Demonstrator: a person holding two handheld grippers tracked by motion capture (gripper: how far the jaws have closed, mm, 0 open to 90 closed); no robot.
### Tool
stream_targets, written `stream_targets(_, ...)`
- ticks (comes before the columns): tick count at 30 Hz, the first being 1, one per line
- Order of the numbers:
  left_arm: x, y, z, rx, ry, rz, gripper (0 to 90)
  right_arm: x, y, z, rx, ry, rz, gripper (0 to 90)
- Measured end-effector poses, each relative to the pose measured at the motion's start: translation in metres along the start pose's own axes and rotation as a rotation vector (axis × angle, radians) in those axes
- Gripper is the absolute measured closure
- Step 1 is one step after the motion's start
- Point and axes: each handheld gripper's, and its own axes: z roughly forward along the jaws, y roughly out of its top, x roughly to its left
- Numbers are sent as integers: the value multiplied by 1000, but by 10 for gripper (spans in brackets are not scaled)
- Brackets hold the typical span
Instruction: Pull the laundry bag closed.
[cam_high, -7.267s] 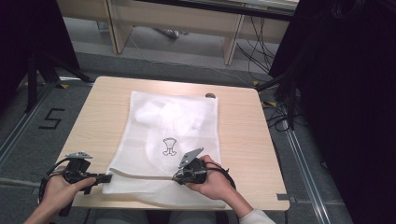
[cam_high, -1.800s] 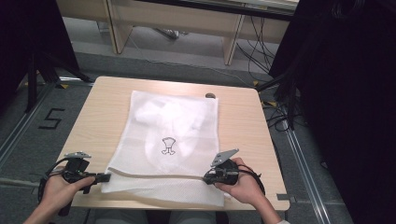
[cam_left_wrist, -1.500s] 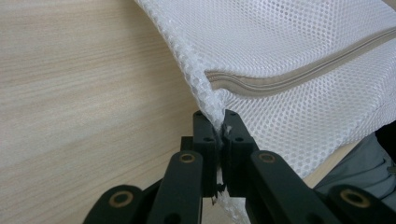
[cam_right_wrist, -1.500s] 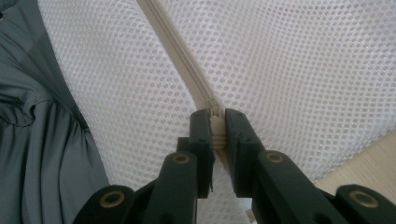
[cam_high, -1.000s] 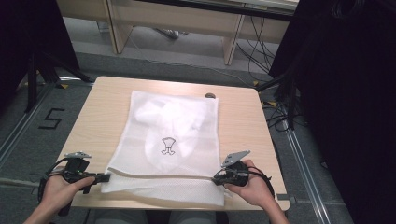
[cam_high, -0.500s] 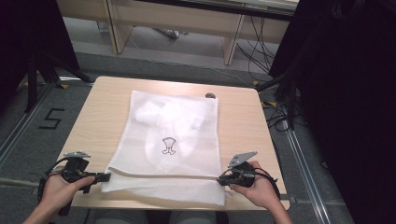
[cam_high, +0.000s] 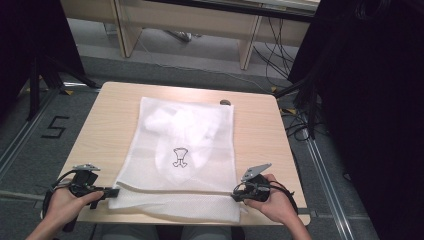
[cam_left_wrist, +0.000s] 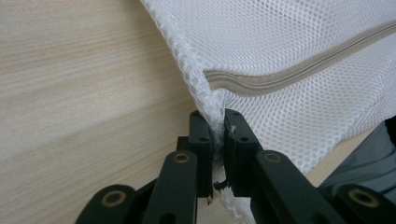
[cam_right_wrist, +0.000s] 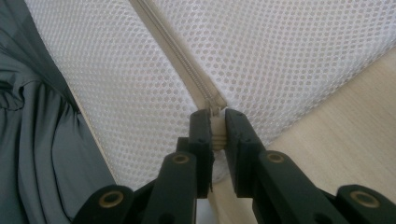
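Note:
A white mesh bag (cam_high: 200, 150) with a white garment inside lies flat on the wooden table (cam_high: 110, 120). Its beige zipper (cam_high: 175, 190) runs along the near end. My left gripper (cam_high: 114, 191) pinches the bag's left edge (cam_left_wrist: 205, 93) just below the zipper's end (cam_left_wrist: 289, 74); its jaws have just been opening slightly, with mesh still squeezed between them (cam_left_wrist: 218, 116). At the bag's right edge my right gripper (cam_high: 234, 196) is shut on the zipper pull (cam_right_wrist: 217, 133), where the zipper (cam_right_wrist: 173, 46) ends at its jaws (cam_right_wrist: 215, 114).
The bag's near end hangs slightly over the table's front edge (cam_high: 280, 220), above the person's grey clothing (cam_right_wrist: 37, 140). A small dark round object (cam_high: 225, 102) sits at the far edge. Bare wood lies on both sides of the bag.
My right gripper has slid rightward along the zipper from the bag's middle to its right edge. The left gripper has stayed at the left edge.

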Motion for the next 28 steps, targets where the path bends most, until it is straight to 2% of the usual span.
stream_targets(2,0,0,1,14,19,17,761,-1,0,1,-10,9,6,787)
stream_targets(4,-1,-1,4,-17,31,5,731,0,1,2,-25,28,28,771)
stream_targets(5,-1,-1,4,-17,38,8,713,3,1,2,-29,32,54,756)
stream_targets(7,1,-1,2,-4,46,38,662,0,2,2,-77,11,35,727)
stream_targets(8,1,-1,3,-40,54,22,633,0,2,3,-116,8,44,716)
stream_targets(9,3,-1,1,-30,54,27,597,-1,2,1,-144,-20,57,702)
stream_targets(10,3,0,0,-45,76,23,570,0,3,-1,-164,-25,82,692)
stream_targets(11,5,0,-1,-63,86,20,544,-2,3,-2,-199,-46,86,680)
stream_targets(12,7,0,-3,-78,99,35,522,-3,4,-5,-221,-74,90,670)
stream_targets(13,8,0,-4,-79,104,35,497,-4,5,-8,-236,-90,118,656)
stream_targets(14,9,-1,-4,-99,119,35,481,-5,5,-9,-252,-99,127,653)
stream_targets(17,12,-1,-6,-101,146,68,420,-6,6,-10,-305,-126,167,642)
stream_targets(20,12,-2,-8,-101,168,91,375,-3,7,-10,-307,-148,209,641)
stream_targets(22,13,-2,-8,-108,166,99,374,-4,7,-7,-328,-165,197,638)
stream_targets(24,13,-2,-9,-120,170,90,373,-4,8,-7,-317,-165,201,636)
stream_targets(25,14,-2,-10,-105,175,108,374,-4,8,-6,-315,-170,202,635)
stream_targets(27,14,-3,-10,-128,174,94,379,-4,8,-4,-321,-161,216,634)
stream_targets(28,13,-3,-10,-132,171,90,388,-4,8,-4,-323,-173,211,632)
